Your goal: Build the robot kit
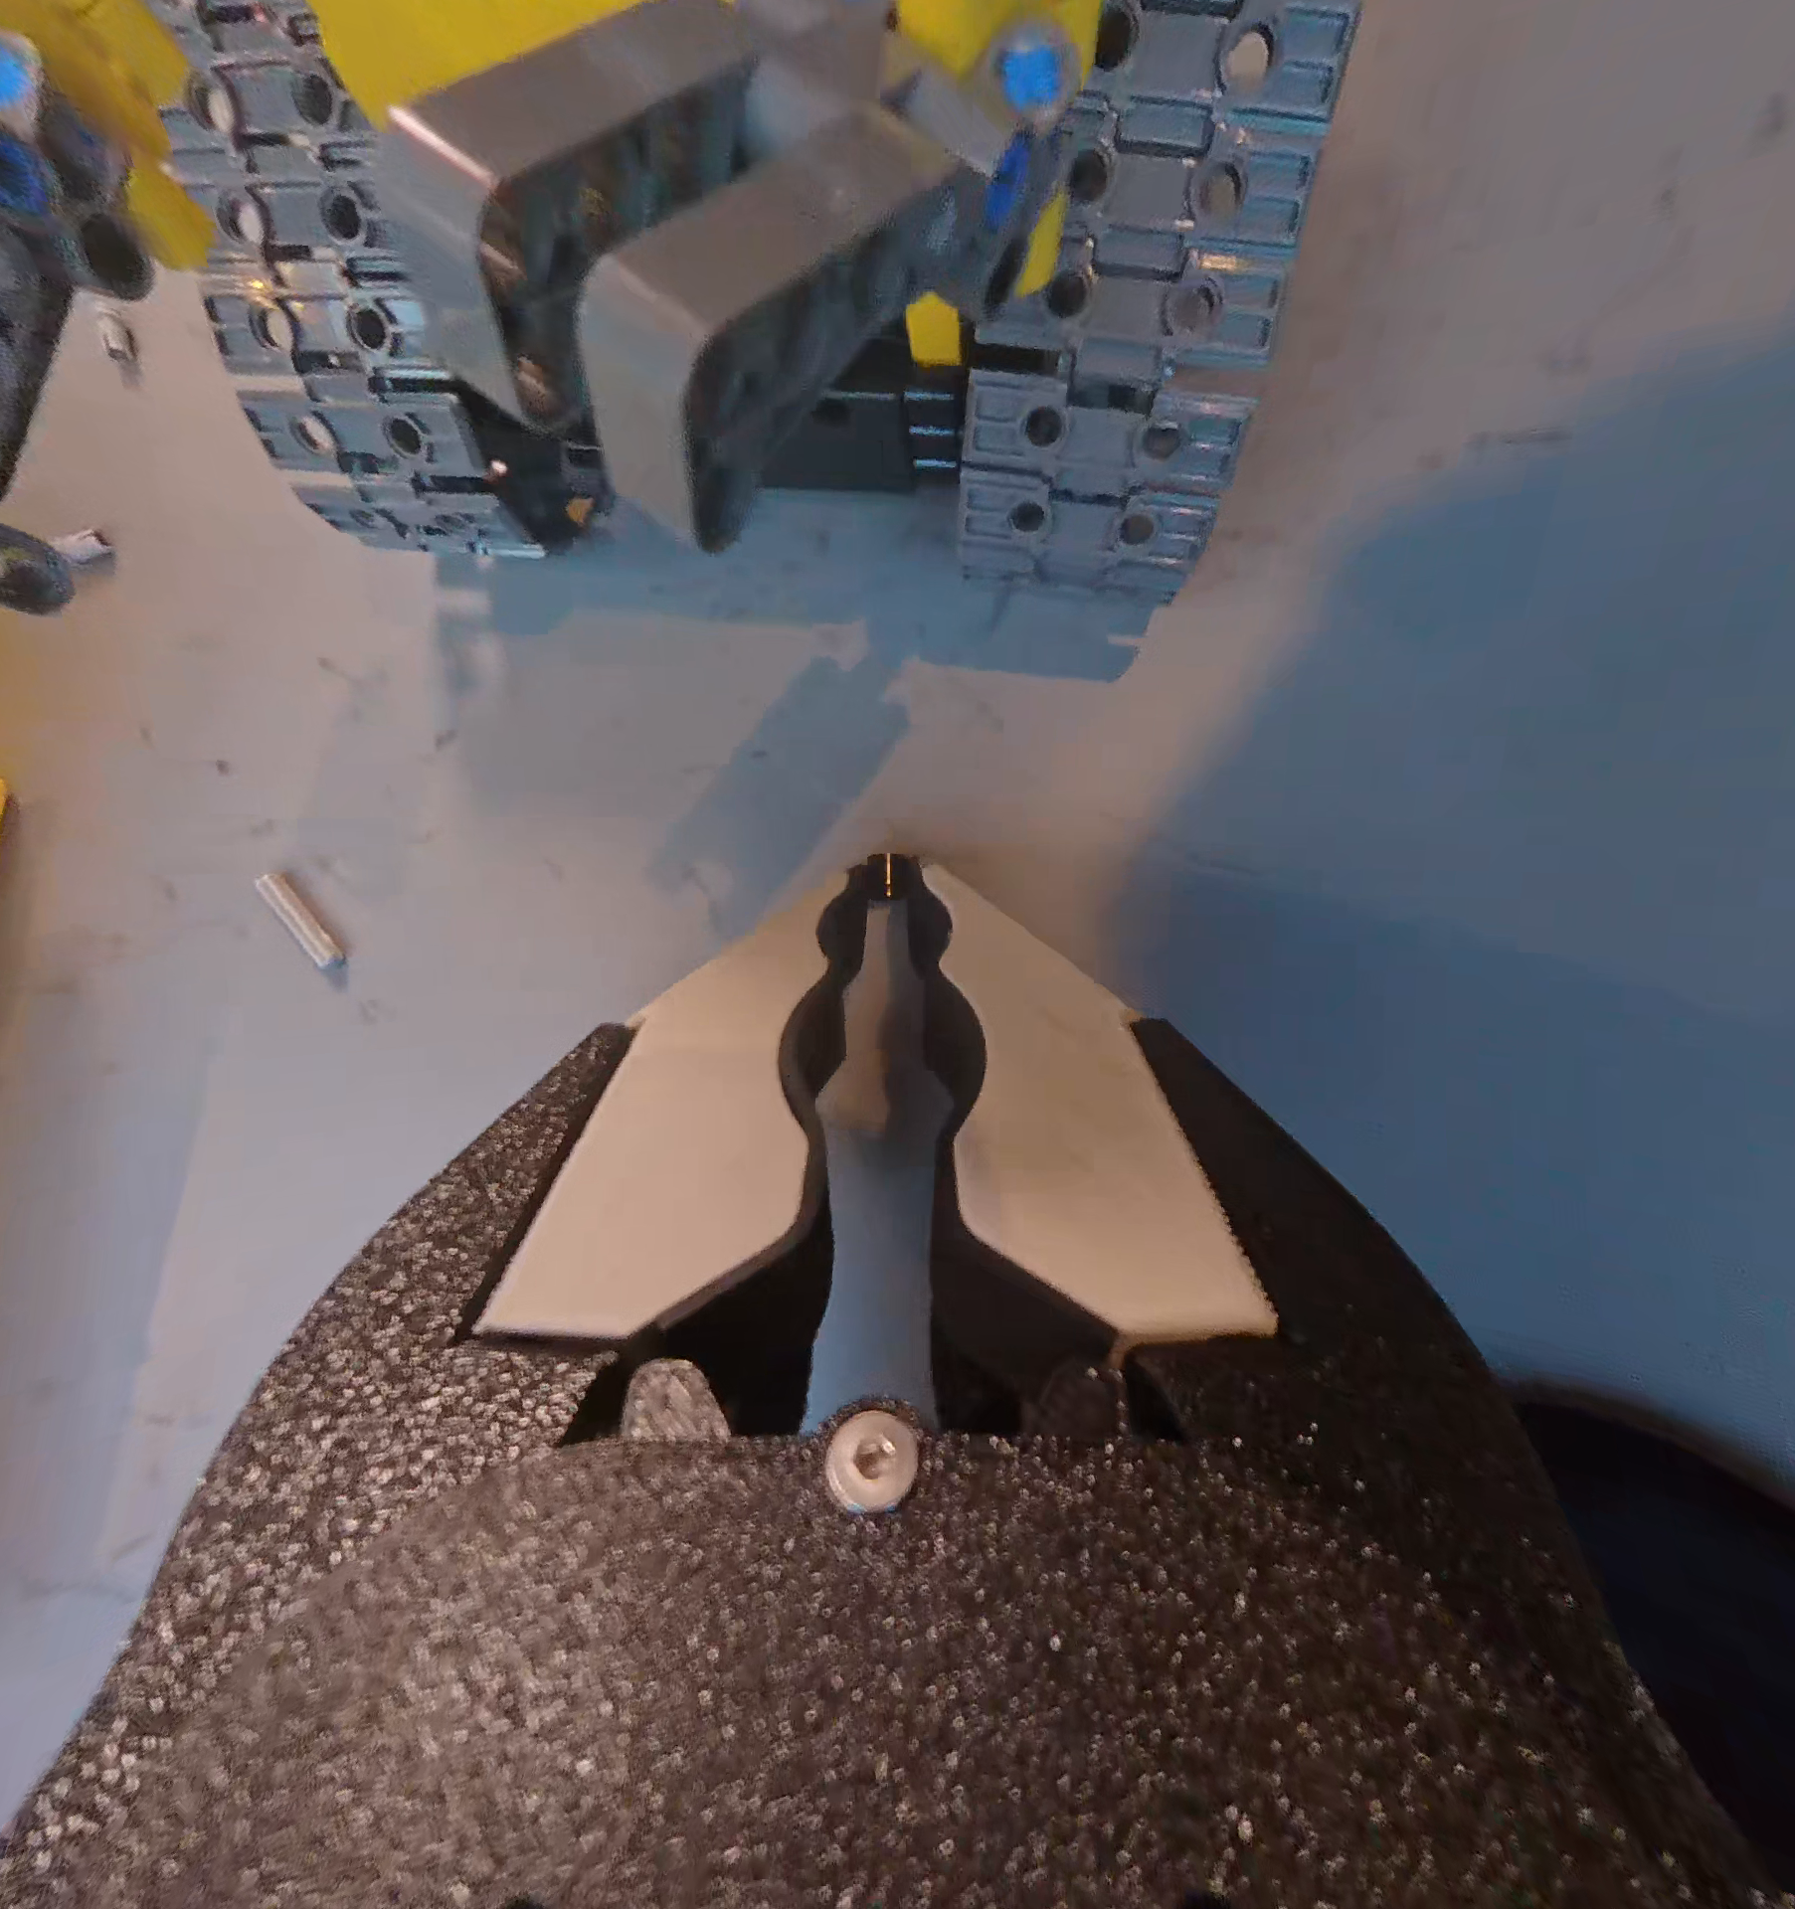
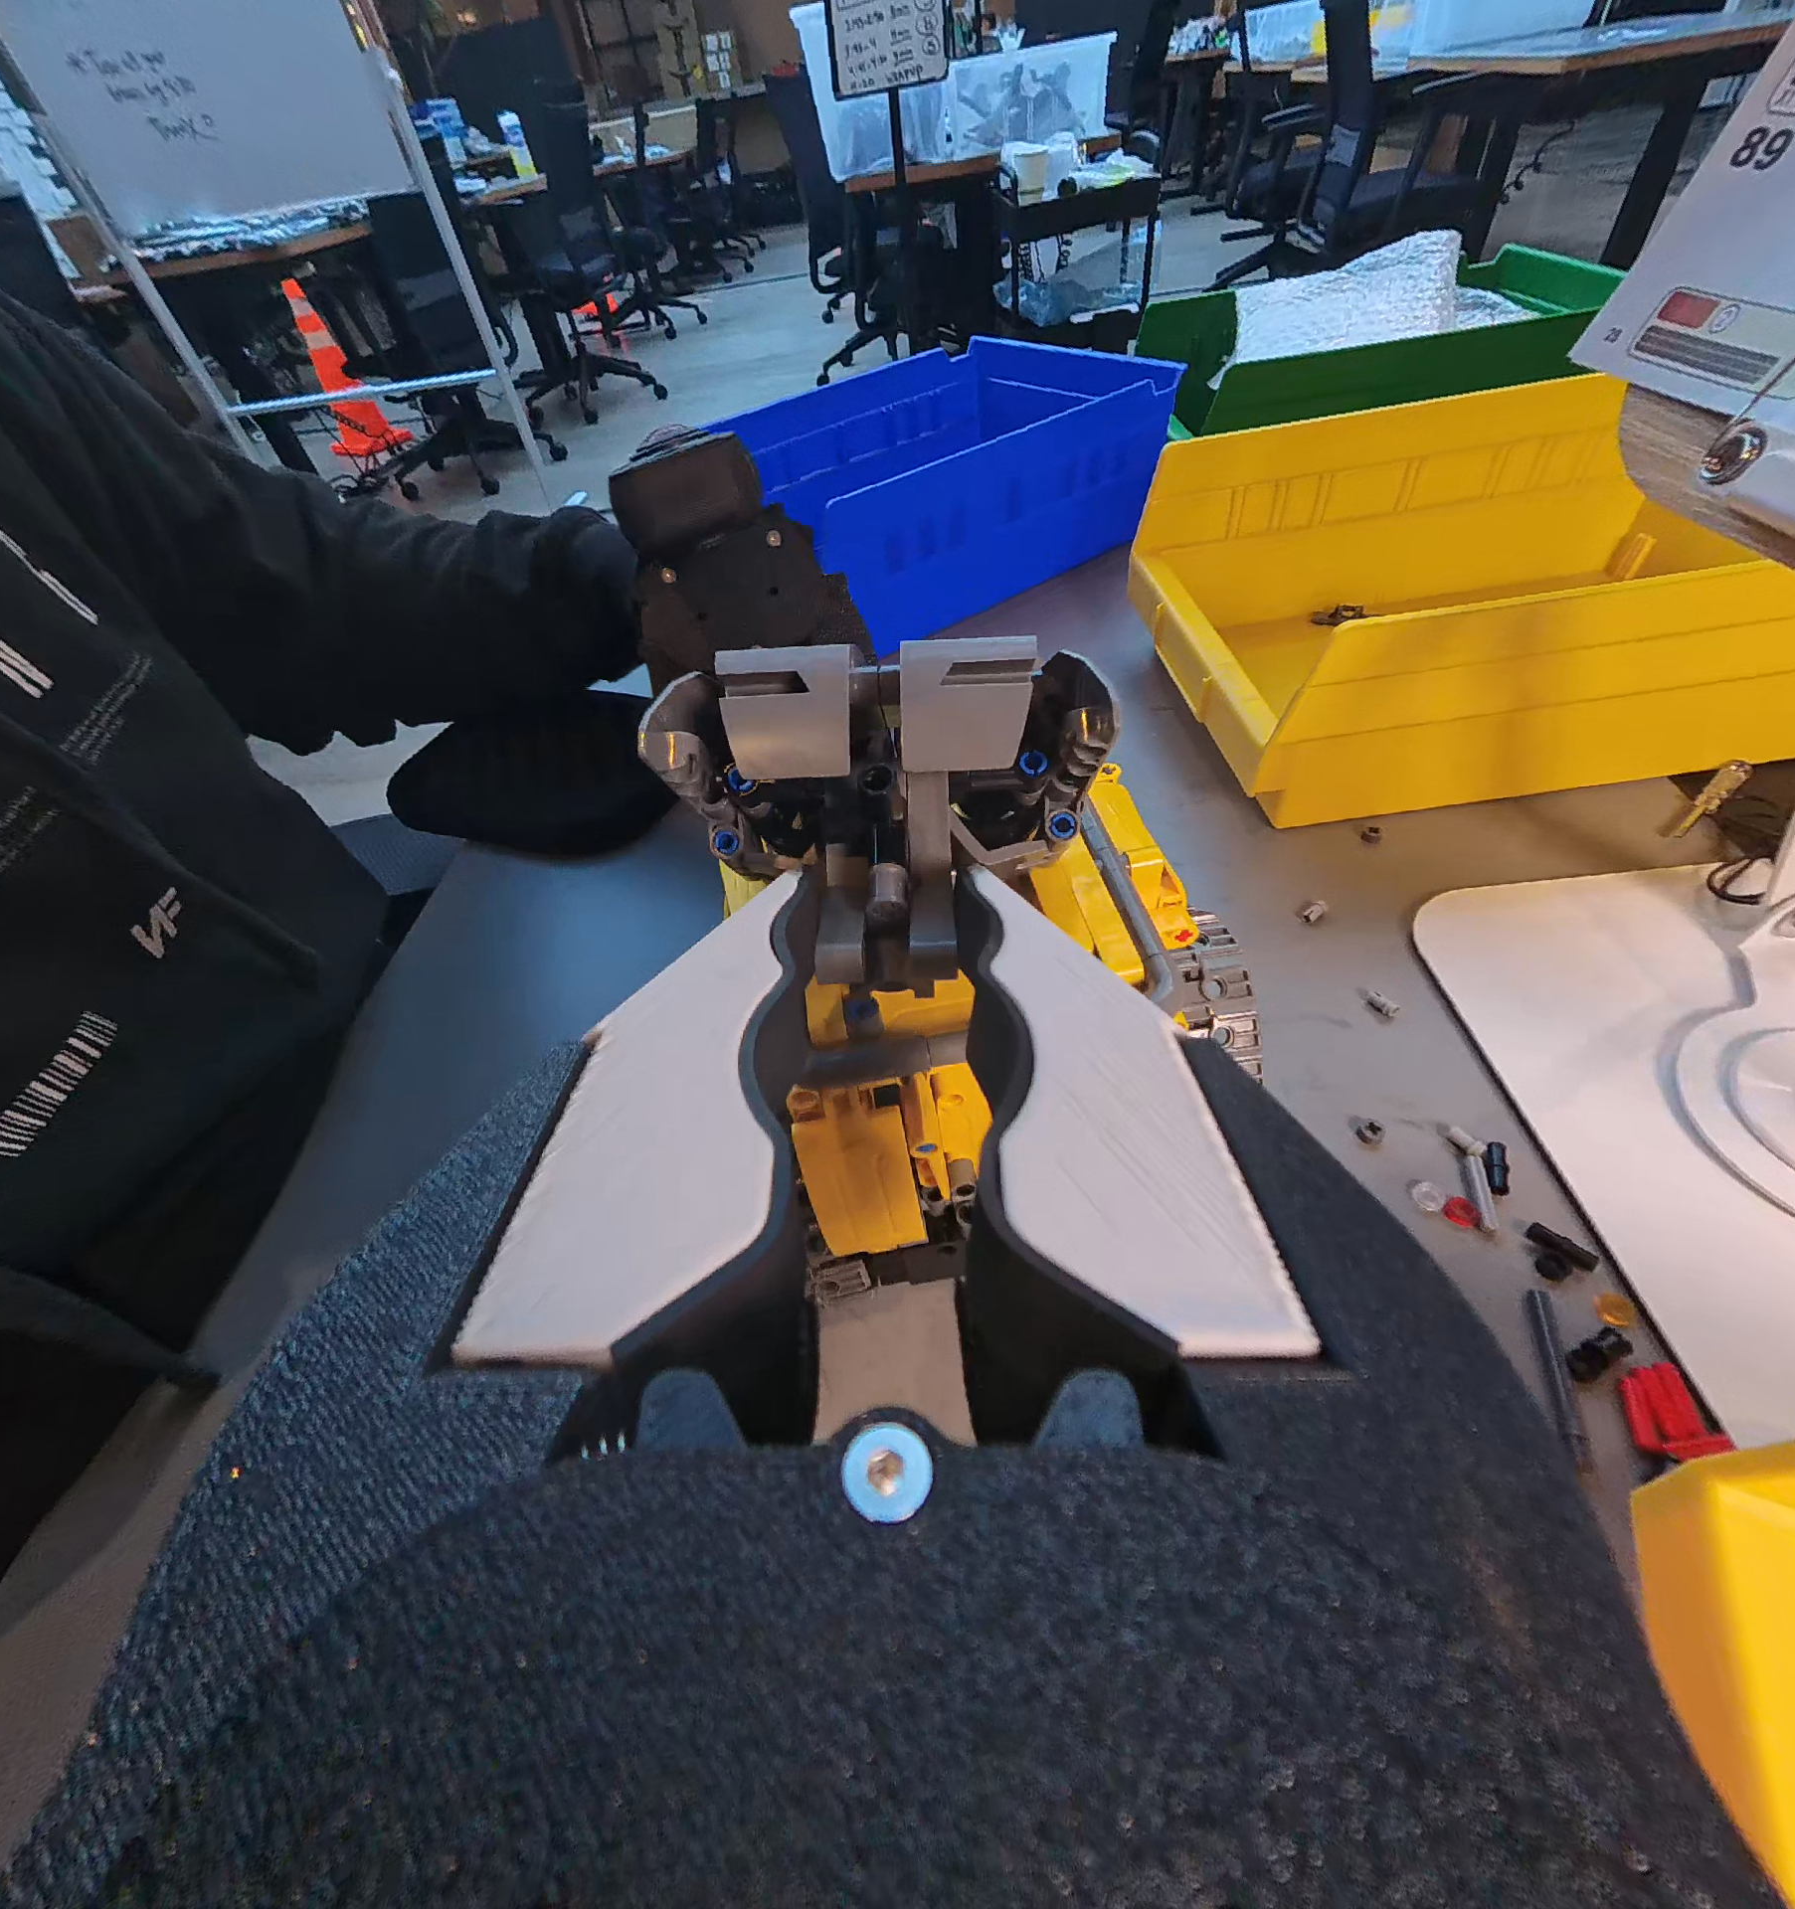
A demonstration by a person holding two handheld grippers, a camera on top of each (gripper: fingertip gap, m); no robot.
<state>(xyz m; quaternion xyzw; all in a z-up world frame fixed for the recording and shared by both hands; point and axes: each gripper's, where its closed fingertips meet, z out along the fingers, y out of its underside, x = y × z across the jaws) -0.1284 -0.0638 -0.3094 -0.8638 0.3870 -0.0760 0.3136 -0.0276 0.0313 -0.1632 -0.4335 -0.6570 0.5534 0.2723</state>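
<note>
Yellow-and-grey brick-built tracked vehicle model [image 2: 903, 1033] with blue pins and grey holed track links [image 1: 1110, 341], behind it a solid blue plastic bin [image 2: 976, 486], right of it a plain yellow plastic bin [image 2: 1492, 661], grey tabletop [image 1: 1492, 723].

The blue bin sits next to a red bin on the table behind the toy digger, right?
Not quite. In the right wrist view, the blue bin sits beside a yellow bin, not a red one, on the table behind the toy digger.

Open-plan workshop: desk rows [image 2: 1440, 62], office chairs [image 2: 583, 279], whiteboard [image 2: 201, 103], parts bins [image 2: 1440, 640].
</note>
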